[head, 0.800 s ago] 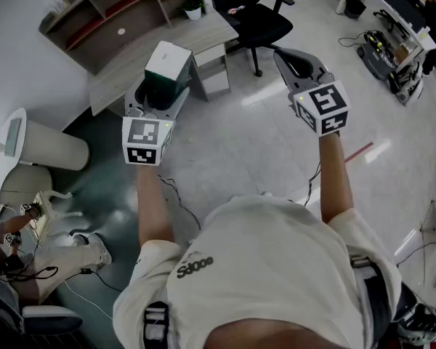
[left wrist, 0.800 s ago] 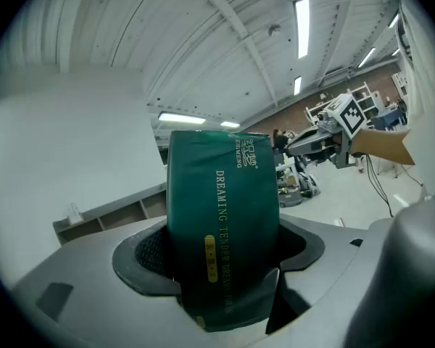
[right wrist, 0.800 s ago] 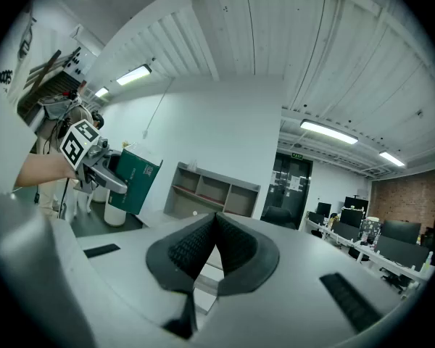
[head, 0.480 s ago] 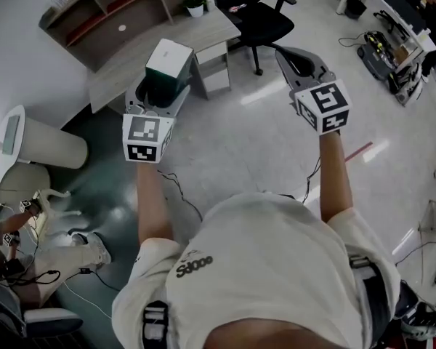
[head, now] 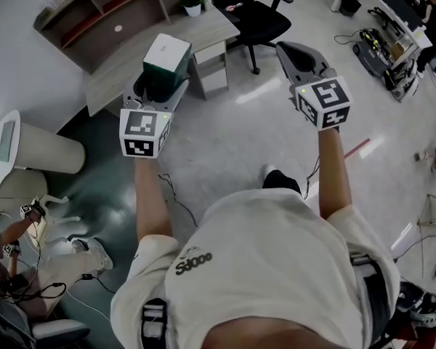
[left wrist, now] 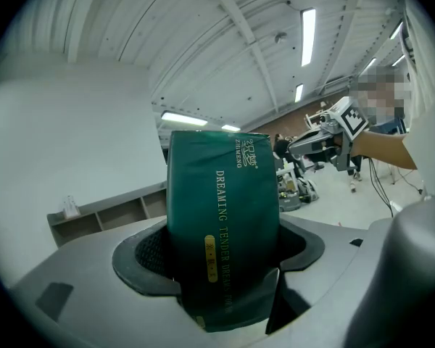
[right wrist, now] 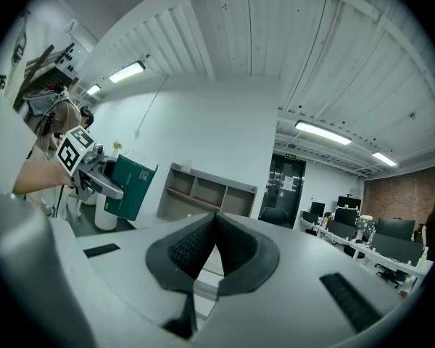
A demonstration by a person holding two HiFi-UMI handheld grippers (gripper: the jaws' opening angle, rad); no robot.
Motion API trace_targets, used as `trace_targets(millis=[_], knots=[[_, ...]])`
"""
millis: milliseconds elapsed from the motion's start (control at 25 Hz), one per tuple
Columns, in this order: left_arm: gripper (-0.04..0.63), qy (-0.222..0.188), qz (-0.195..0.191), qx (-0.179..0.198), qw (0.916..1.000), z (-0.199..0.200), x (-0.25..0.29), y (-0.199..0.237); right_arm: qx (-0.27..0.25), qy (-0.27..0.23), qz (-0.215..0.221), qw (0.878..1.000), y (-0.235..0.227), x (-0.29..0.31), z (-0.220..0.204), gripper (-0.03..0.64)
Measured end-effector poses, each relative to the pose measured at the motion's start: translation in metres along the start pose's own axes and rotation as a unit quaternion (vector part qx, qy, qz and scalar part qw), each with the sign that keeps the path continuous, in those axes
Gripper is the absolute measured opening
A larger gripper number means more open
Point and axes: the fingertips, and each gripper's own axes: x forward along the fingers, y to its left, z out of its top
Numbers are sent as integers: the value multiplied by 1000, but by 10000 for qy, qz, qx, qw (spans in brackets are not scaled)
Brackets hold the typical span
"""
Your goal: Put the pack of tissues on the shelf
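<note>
A dark green pack of tissues with a white end stands between the jaws of my left gripper, held in the air before the desk. In the left gripper view the pack fills the gap and both pads press its sides. The wooden shelf stands against the wall behind the desk, and it shows as open compartments in the right gripper view. My right gripper hangs at the same height to the right, its jaws shut with nothing between them.
A grey desk stands before the shelf, with a small drawer unit beside it and a black office chair to its right. A round white cabinet is at the left. Cables lie on the floor.
Both grippers have drifted slightly up and forward with the person's step; a foot now shows below. The pack stays gripped in the left gripper.
</note>
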Motion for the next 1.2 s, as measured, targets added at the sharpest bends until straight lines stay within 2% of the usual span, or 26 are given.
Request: trace_targets(millis=[280, 400, 680, 960, 1200], knots=[[379, 27, 139, -339, 9993, -4, 45, 18, 112, -32, 184, 9998, -34, 43, -24, 5], [379, 122, 199, -386, 9990, -4, 89, 19, 162, -94, 235, 9995, -73, 68, -41, 5], [379, 342, 758, -639, 9945, 8, 196, 44, 323, -249, 790, 9960, -165, 157, -80, 5], [379, 492, 1289, -983, 9855, 24, 296, 69, 376, -265, 1199, 9917, -261, 231, -105, 5], [379, 512, 1712, -1329, 9749, 21, 358, 96, 371, -320, 1527, 9871, -311, 288, -116, 5]])
